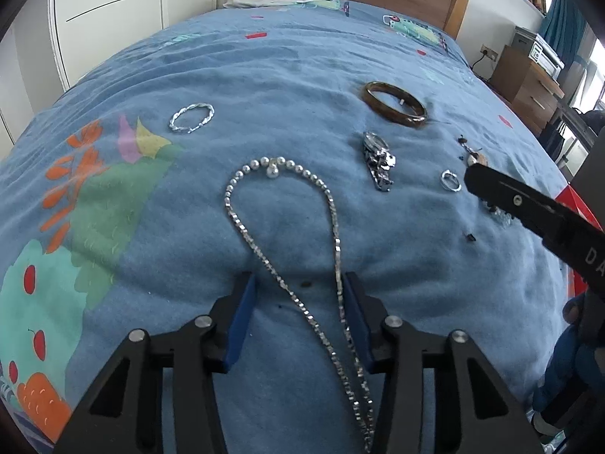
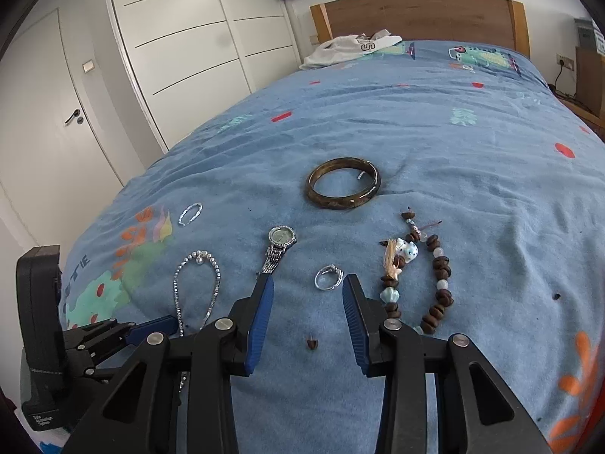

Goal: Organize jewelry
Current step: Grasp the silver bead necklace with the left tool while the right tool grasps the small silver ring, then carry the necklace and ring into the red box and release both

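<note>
A pearl-and-crystal necklace (image 1: pixel 272 168) lies in a long loop on the blue blanket. Both its strands run back between the blue pads of my left gripper (image 1: pixel 298 278), which is open around them; the right strand lies against the right pad. My right gripper (image 2: pixel 309 279) is open too, its tips either side of a silver ring (image 2: pixel 332 268) just ahead. Beyond lie a silver watch (image 2: pixel 281 236), a brown bangle (image 2: pixel 340 202), a twisted silver bracelet (image 2: pixel 190 213) and a brown beaded bracelet (image 2: pixel 440 276) to the right.
A loose brown bead (image 2: pixel 312 342) lies between the right gripper's fingers. A white garment (image 2: pixel 351 51) sits by the wooden headboard (image 2: pixel 416 15). White wardrobe doors (image 2: pixel 189 38) stand left of the bed. A red object (image 1: pixel 578 200) is at the bed's right edge.
</note>
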The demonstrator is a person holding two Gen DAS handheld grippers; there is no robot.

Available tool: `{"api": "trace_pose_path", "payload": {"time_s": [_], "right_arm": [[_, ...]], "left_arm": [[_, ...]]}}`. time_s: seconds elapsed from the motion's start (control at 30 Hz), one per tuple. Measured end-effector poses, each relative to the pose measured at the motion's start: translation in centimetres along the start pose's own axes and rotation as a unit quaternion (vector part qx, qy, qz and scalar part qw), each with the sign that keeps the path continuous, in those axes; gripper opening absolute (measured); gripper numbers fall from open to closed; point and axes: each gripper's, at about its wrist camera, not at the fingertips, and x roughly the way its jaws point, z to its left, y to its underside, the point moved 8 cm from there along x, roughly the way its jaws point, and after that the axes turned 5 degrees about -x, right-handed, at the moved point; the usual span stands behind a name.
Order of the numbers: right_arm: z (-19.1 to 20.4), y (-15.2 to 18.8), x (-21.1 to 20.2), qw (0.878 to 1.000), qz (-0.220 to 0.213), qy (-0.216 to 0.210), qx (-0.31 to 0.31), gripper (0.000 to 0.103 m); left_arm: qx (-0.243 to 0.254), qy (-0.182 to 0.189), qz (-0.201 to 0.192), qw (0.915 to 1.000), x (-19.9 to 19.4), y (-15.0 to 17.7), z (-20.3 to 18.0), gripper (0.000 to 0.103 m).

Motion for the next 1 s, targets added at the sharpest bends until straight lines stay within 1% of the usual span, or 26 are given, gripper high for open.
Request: {"api": "trace_pose_path", "payload": {"time_s": [0.13, 0.23, 0.3, 0.4, 0.43, 0.47, 0.57, 0.63, 0.73, 1.0], "right_arm": [[-0.4, 0.0, 1.5, 1.000, 0.009, 0.007, 0.003, 0.036], [-0.7, 0.0, 2.3, 1.000, 0.013, 0.013, 0.004, 0.036], [-1.0, 0.1, 2.8, 1.000, 0.019, 0.016, 0.004, 0.034], [-1.3, 0.5, 3.3, 0.999, 0.027, 0.022, 0.005, 0.026], [-1.4, 0.5, 3.6, 0.999, 0.029, 0.024, 0.007, 0.020], [-1.5, 0.6, 3.7, 0.999, 0.031, 0.027, 0.008, 0.020], [-1.4, 0.7, 3.7, 0.999, 0.033, 0.026, 0.003, 0.020], [-1.2, 0.7, 3.5, 0.999, 0.032, 0.027, -0.002, 0.020], [-0.8, 0.5, 2.8, 0.999, 0.025, 0.024, -0.006, 0.020], [0.4, 0.0, -1.2, 1.000, 0.003, 0.017, -0.007, 0.020]], "left_arm": [[-0.013, 0.001, -0.008, 0.9999, 0.4, -0.9, 0.9, 0.028], [-0.014, 0.000, -0.015, 0.9998, 0.6, -1.4, 1.2, 0.025], [-0.011, -0.001, -0.018, 0.9998, 0.7, -1.4, 1.1, 0.025], [-0.011, 0.000, -0.020, 0.9997, 0.7, -1.4, 1.2, 0.024], [-0.012, 0.000, -0.021, 0.9997, 0.7, -1.4, 1.2, 0.023], [-0.012, -0.001, -0.021, 0.9997, 0.7, -1.5, 1.2, 0.022], [-0.009, -0.004, -0.023, 0.9997, 0.5, -1.4, 1.2, 0.017], [-0.007, -0.003, -0.024, 0.9997, 0.2, -1.5, 1.1, 0.009], [-0.003, 0.000, -0.026, 0.9996, -0.3, -1.6, 0.8, 0.005], [-0.002, 0.033, -0.042, 0.9985, -3.5, -2.1, -0.5, 0.004]]}}
